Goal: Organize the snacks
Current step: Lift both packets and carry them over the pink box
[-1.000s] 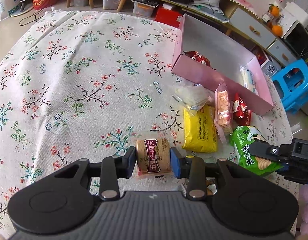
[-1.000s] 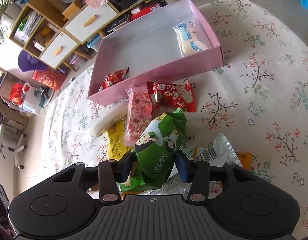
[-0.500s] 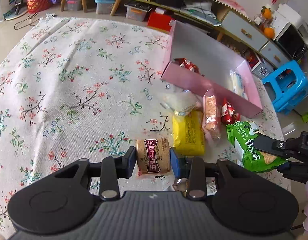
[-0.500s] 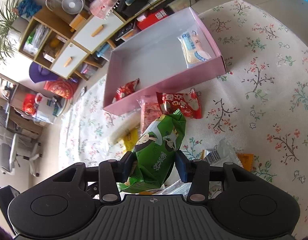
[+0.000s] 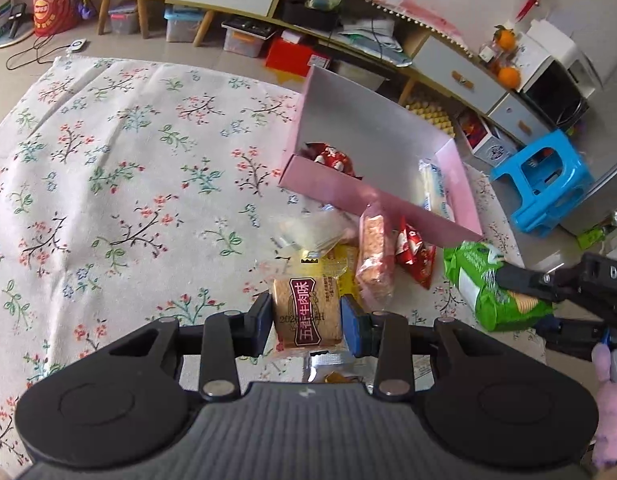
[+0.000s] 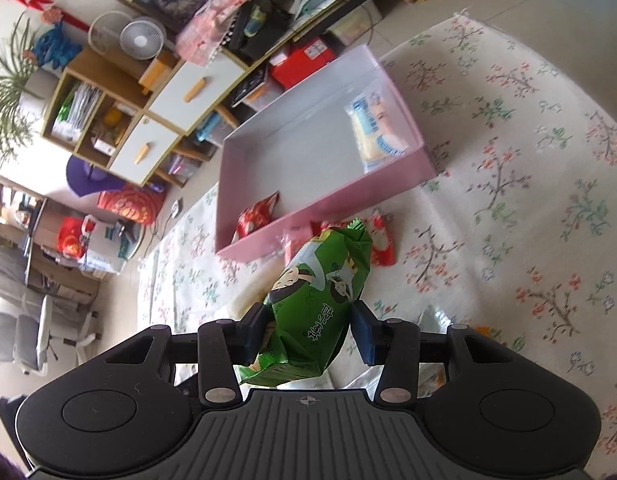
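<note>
Snacks sit in both tongs. Nearest in the left wrist view, the left tongs [image 5: 307, 322] are closed narrowly on a clear-wrapped tan biscuit packet with a maroon label [image 5: 308, 313], gripped at its two sides and raised above the flowered white cloth [image 5: 108, 184] that covers the surface. Under it lies a silver foil wrapper [image 5: 328, 364]. In the right wrist view, the right tongs [image 6: 308, 338] clamp a green crinkled snack bag [image 6: 312, 304] at its lower half, the bag tilted up and off the cloth.

Just past the biscuit packet lie a yellow packet [image 5: 334, 266], a clear bag of pale pieces [image 5: 308, 228], a long clear packet of pink puffed pieces [image 5: 374, 252] and a small red-and-white pouch [image 5: 414, 250], all close together on the cloth in front of the box.

Farther off stands a shallow pink cardboard box with a white inside [image 6: 328, 200], open at the top. It holds a red pouch [image 6: 256, 216] in one near corner and a clear packet of pale yellow pieces with blue print [image 6: 374, 132] against the opposite end wall.
</note>
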The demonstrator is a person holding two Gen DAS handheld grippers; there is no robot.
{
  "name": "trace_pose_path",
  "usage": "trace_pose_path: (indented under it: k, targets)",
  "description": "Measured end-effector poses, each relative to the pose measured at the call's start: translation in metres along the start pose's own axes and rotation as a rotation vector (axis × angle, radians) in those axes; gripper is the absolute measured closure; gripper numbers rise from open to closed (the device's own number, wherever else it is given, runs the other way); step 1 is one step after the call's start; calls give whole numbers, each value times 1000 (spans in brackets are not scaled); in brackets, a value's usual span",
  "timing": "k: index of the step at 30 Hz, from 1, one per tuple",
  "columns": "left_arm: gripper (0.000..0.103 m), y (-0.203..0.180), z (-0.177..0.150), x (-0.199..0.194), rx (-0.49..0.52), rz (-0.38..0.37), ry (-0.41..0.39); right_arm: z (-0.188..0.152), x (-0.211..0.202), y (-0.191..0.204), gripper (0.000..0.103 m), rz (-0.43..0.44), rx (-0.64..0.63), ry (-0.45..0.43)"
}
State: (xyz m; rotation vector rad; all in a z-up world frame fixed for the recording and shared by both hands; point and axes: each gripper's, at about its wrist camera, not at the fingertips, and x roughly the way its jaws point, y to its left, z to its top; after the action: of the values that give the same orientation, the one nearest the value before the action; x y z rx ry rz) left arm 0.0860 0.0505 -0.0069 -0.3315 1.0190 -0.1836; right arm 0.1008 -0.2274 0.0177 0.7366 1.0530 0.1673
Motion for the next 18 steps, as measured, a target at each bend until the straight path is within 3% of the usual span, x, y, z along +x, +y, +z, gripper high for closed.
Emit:
trace_pose_path:
  k: [9, 18]
  targets:
    - [69, 10, 5, 7, -93, -70, 30, 46, 10, 8, 58, -19, 22, -86]
    - [69, 13, 14, 8, -146, -119, 21, 89, 64, 31, 58, -43, -41, -127]
